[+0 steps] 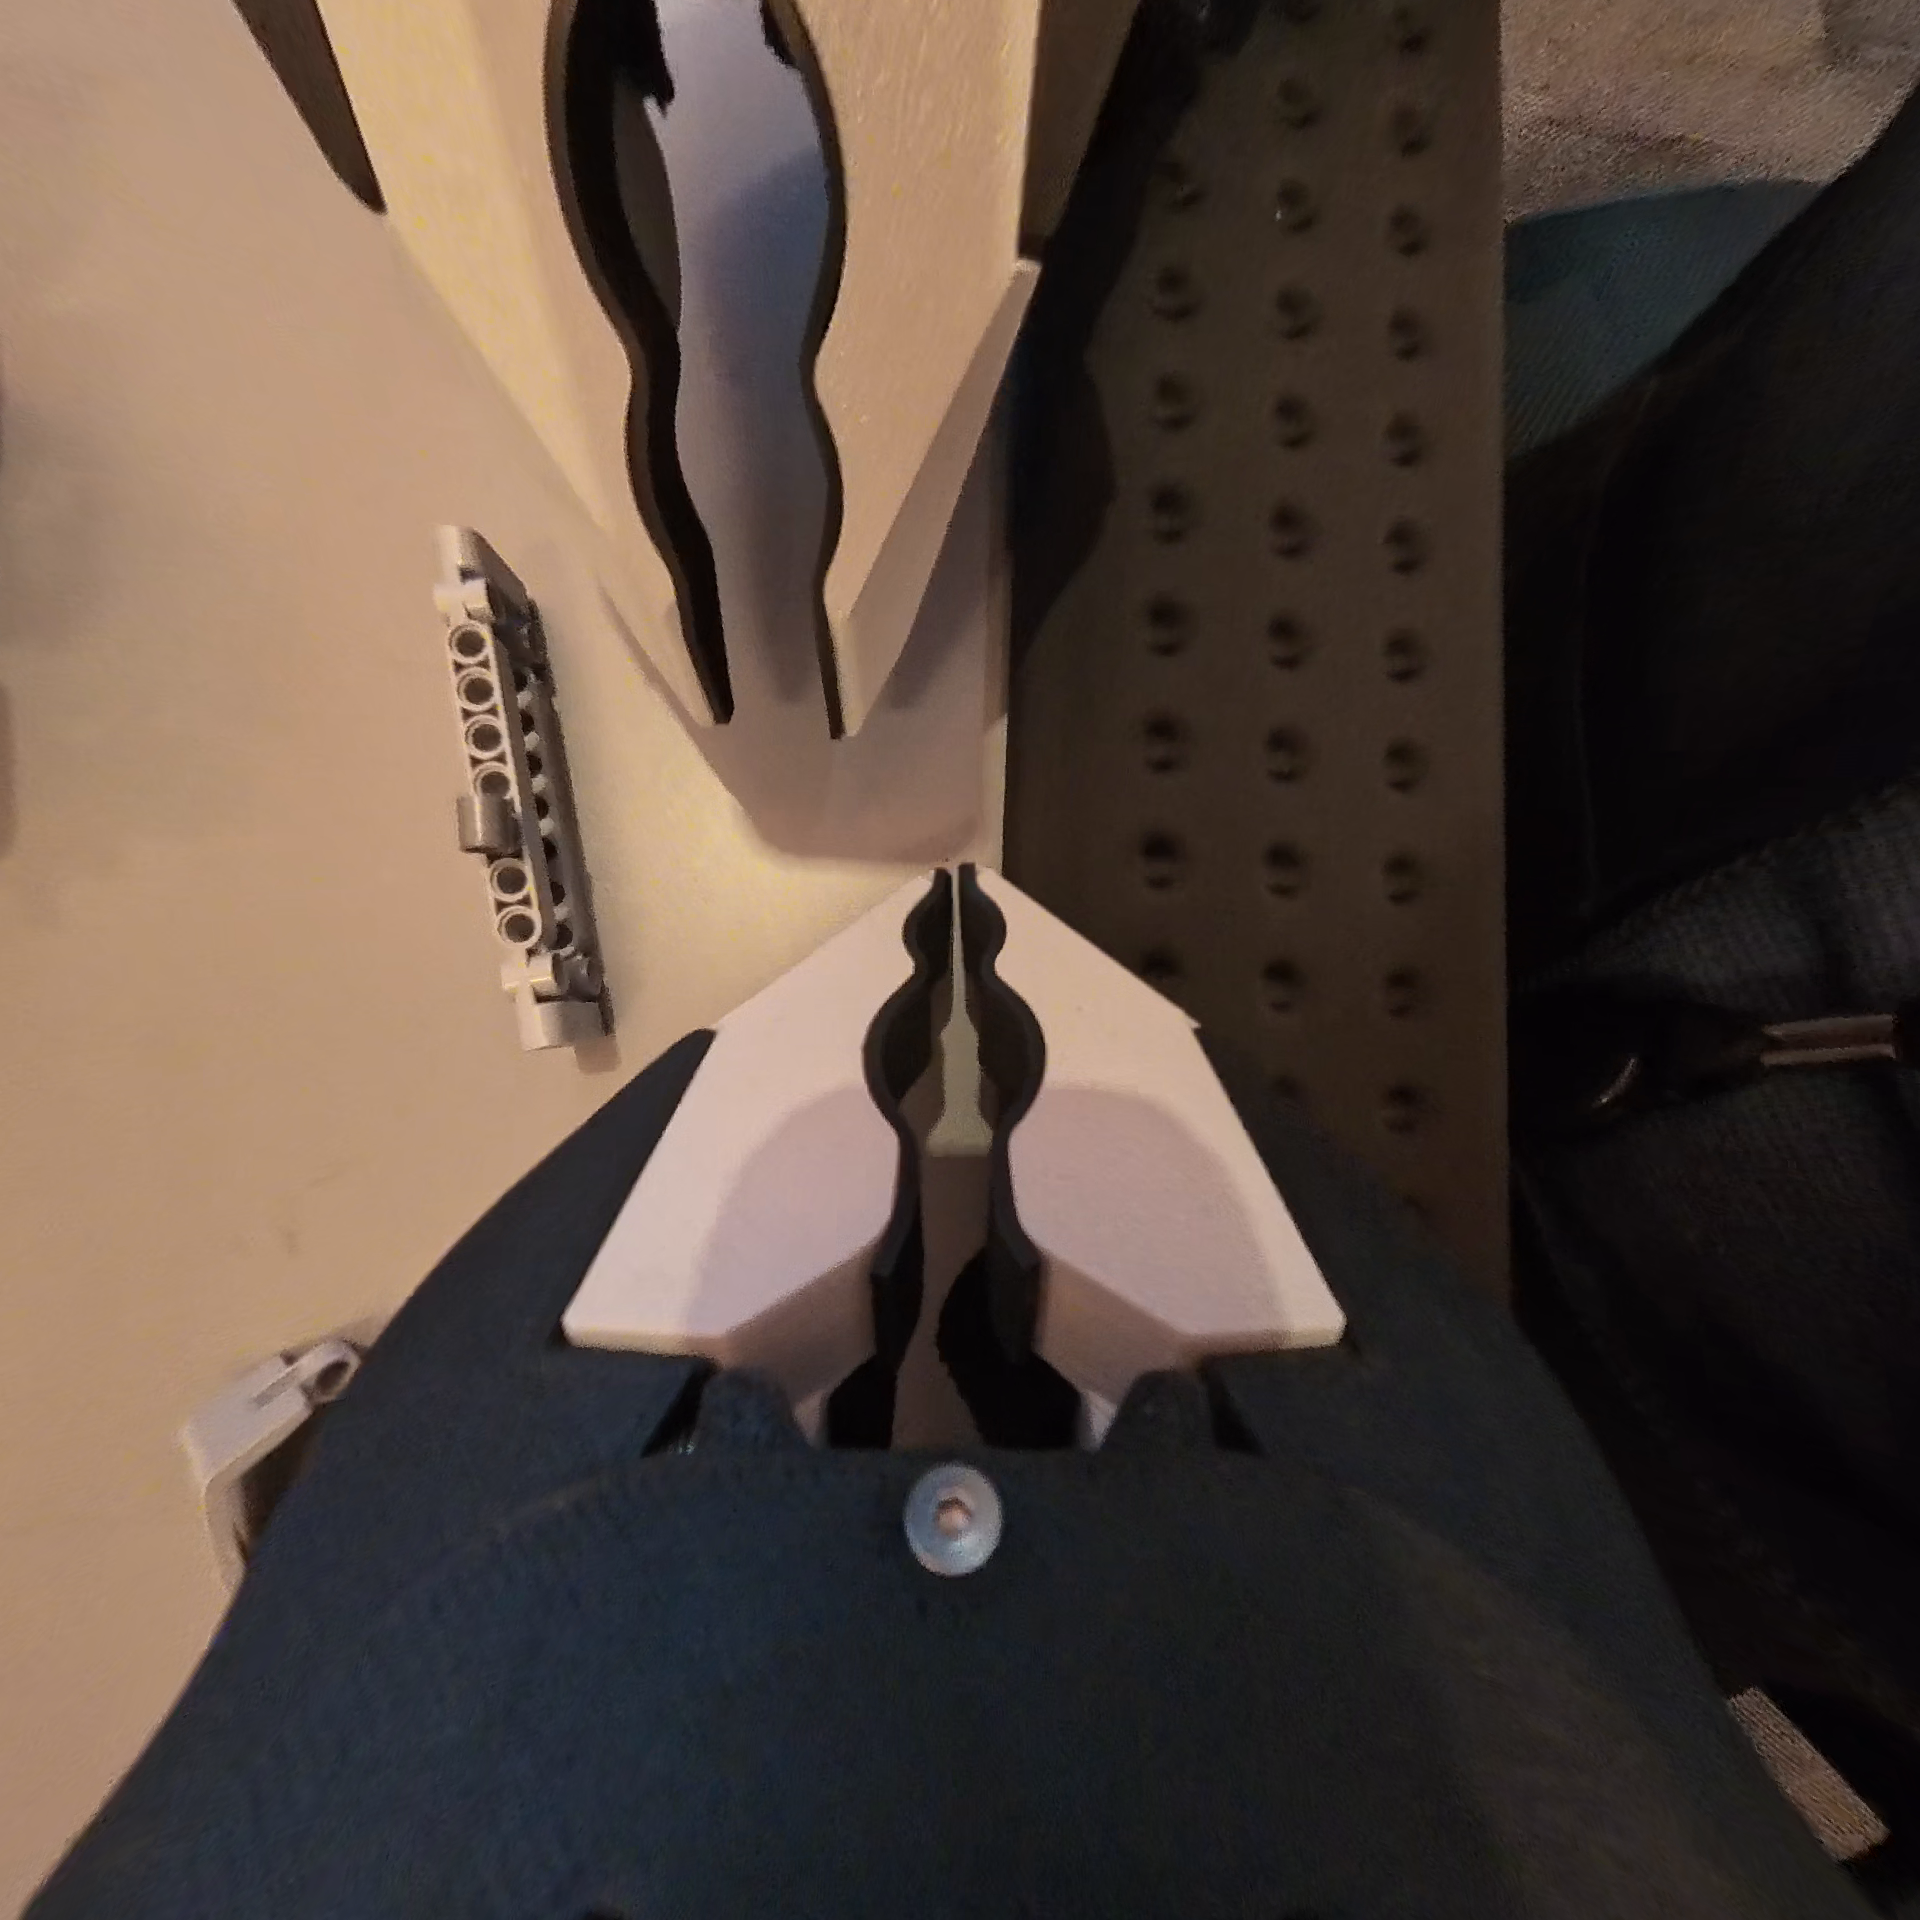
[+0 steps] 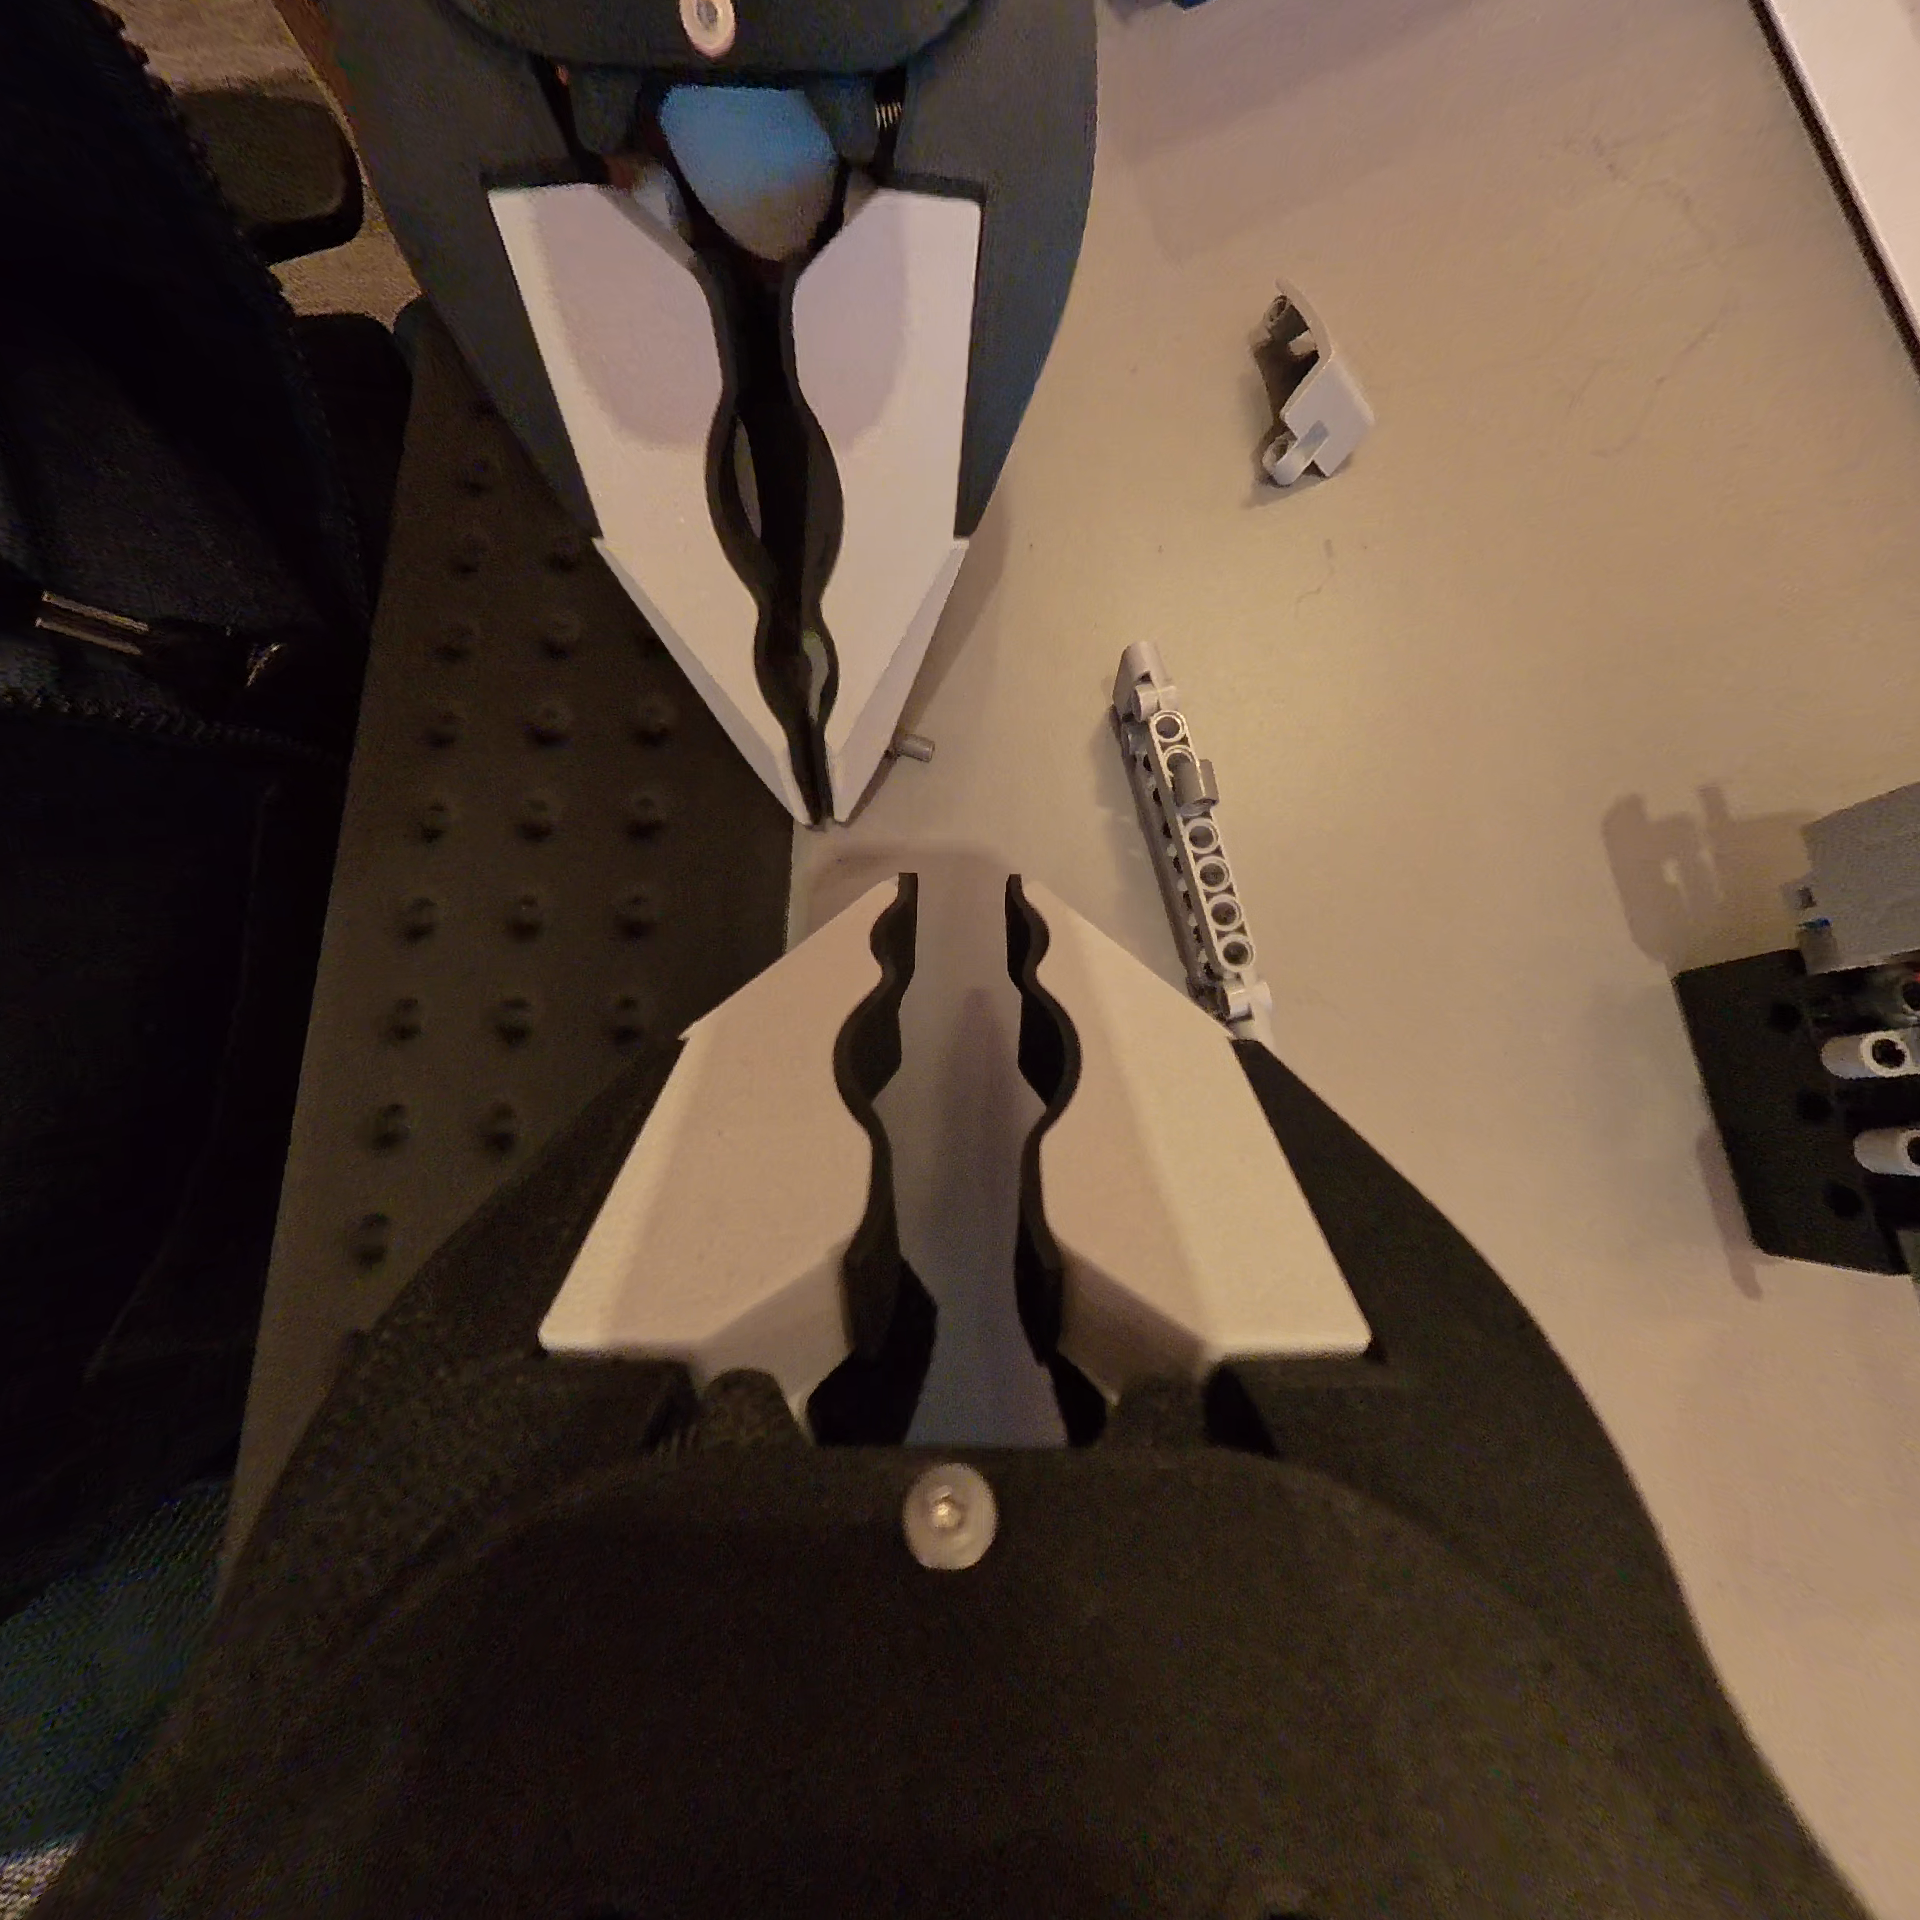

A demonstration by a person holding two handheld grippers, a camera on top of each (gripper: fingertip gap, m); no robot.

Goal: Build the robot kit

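My left gripper is shut with nothing between its jaws, hovering over the white table at the edge of a dark studded baseplate. My right gripper is open and empty, and faces the left gripper tip to tip with a small gap between them. In the left wrist view the right gripper comes in from the top. A long grey beam with round holes lies on the table beside both tips; it also shows in the right wrist view. A tiny grey pin lies by the left gripper's tip.
A grey curved panel piece lies farther off on the table, half hidden by my left gripper body in the left wrist view. A black block with grey parts sits at the right edge. The baseplate borders a person's dark clothing. Across from one pair of fingers to the other is roughly 4 cm.
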